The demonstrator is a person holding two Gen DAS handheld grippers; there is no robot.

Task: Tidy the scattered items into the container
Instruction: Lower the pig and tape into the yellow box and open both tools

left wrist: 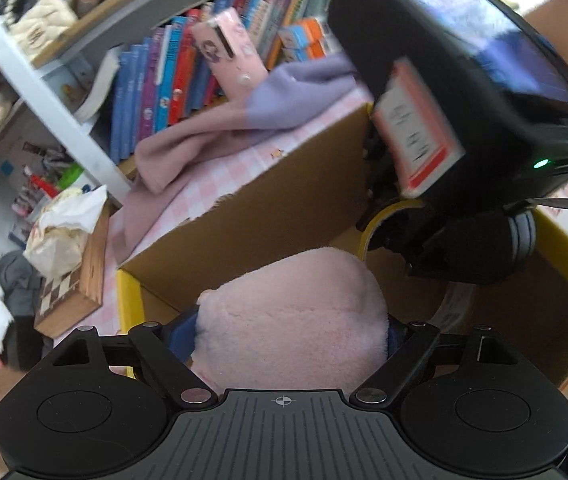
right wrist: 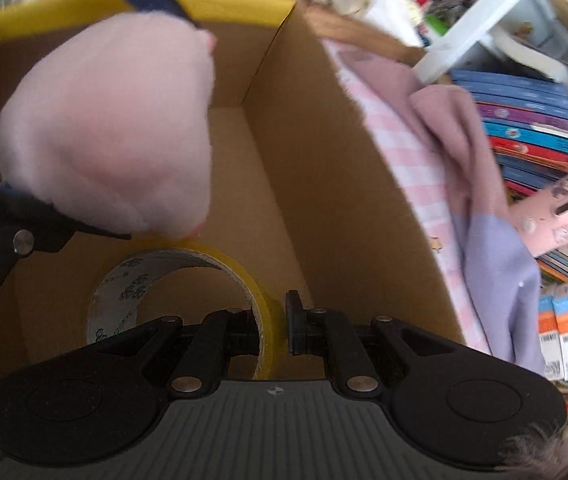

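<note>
**A:** ok so where's the stuff sitting right now?

**B:** Left wrist view first: the left gripper (left wrist: 288, 332) has its jaws spread wide around the pink plush toy (left wrist: 296, 312), which fills the gap low in the middle of the frame. Looks like it's grasping the toy, with the blue fingers (left wrist: 181, 338) against its sides. It hangs over the cardboard box (left wrist: 267, 204). To the upper right there's the right gripper (left wrist: 400, 236), carrying the tape roll (left wrist: 376, 224).

**A:** and the other cam?

**B:** Right wrist view: plush toy at upper left, inside the box's rim. The right gripper is clenched on the tape roll's wall at bottom centre, one finger inside the ring, one outside.

**A:** any room in there?

**B:** The box floor is bare right of the toy. A tall brown wall runs down the right; the yellow-edged rim (right wrist: 239, 4) is across the top. Past the wall, on the pink checked tabletop (right wrist: 400, 148), lies a pink and lilac cloth (right wrist: 480, 200), then books (right wrist: 532, 132) at far right.
</note>
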